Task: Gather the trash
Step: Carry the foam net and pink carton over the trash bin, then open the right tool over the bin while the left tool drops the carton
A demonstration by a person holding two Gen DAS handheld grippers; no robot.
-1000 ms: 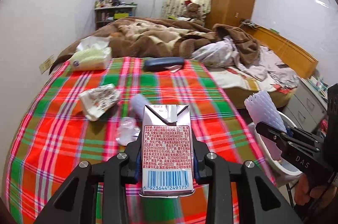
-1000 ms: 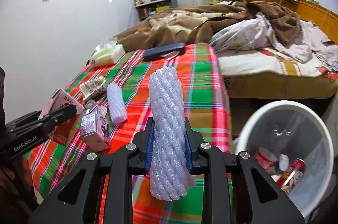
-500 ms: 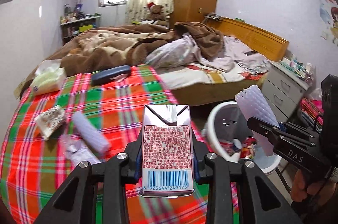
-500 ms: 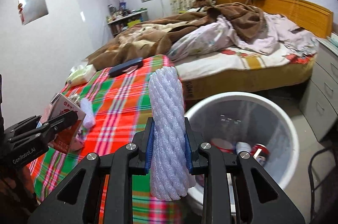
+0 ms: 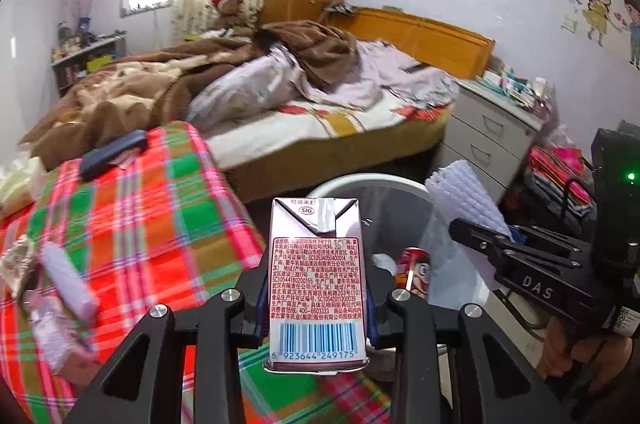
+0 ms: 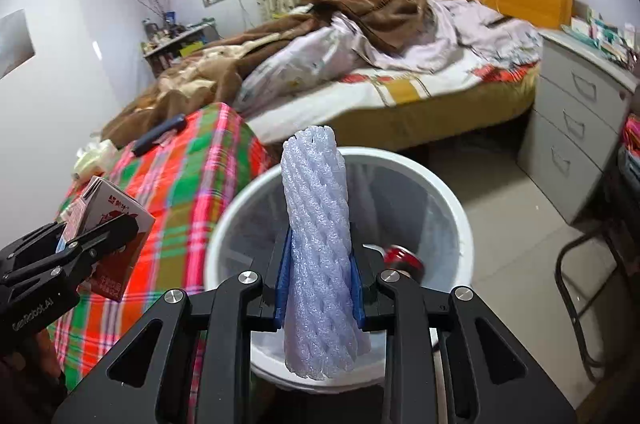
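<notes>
My left gripper is shut on a pink milk carton, held upright near the edge of the plaid table, beside the white trash bin. It also shows in the right wrist view. My right gripper is shut on a white foam fruit net, held upright over the near side of the bin. The net also shows in the left wrist view. A red can lies inside the bin.
The plaid table carries another foam net, crumpled wrappers, a dark case and a tissue pack. A bed and a grey drawer unit stand behind. A chair frame is at the right.
Both grippers swung right from over the table toward the bin, carrying the carton and the foam net. The bin now fills the middle of both views.
</notes>
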